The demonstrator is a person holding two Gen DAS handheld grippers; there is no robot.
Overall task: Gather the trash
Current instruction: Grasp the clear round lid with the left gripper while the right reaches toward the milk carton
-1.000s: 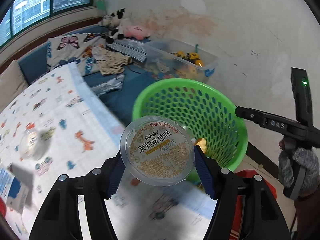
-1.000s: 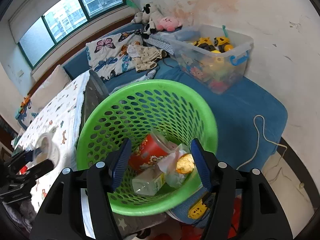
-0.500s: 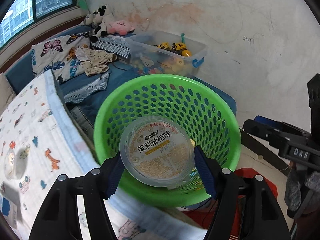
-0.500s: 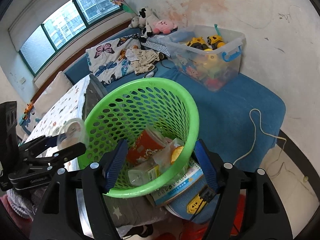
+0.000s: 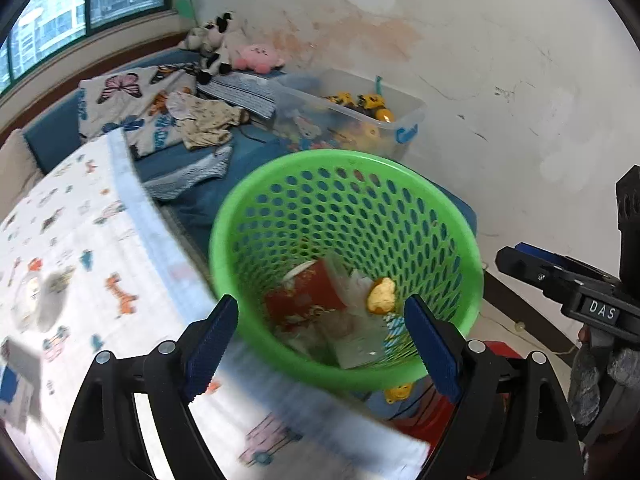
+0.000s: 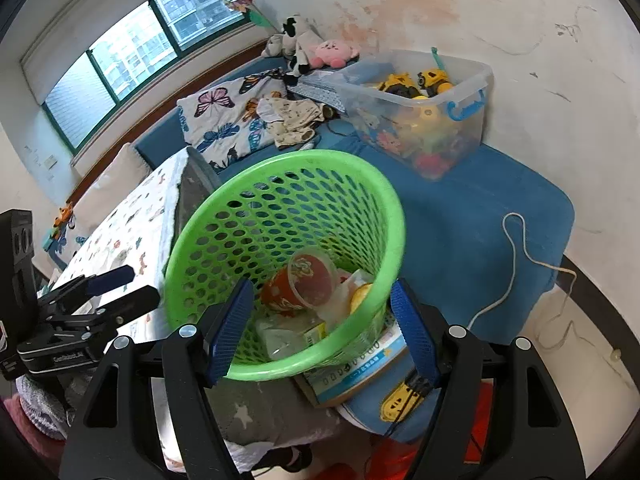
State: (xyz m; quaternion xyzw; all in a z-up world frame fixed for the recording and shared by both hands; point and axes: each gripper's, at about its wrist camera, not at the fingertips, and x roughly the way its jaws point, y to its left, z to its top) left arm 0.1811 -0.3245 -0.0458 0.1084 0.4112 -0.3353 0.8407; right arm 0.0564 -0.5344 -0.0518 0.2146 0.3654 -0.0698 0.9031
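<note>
**Both grippers over the green basket, nothing clamped**

Left wrist view: the left gripper (image 5: 320, 340) hangs above the basket (image 5: 452, 216), its jaws opening with nothing between them, a fitting place for letting trash fall in. Inside lie a red cup (image 5: 308, 300), a yellow scrap (image 5: 382, 296) and clear wrappers. More litter sits blurred on the patterned sheet (image 5: 80, 240).

Right wrist view: the right gripper (image 6: 324, 328) stands apart and empty at the basket's near rim (image 6: 280, 368), perhaps to steady it. The red cup (image 6: 296, 284) rests on its side, mouth towards the camera, atop crumpled plastic.
</note>
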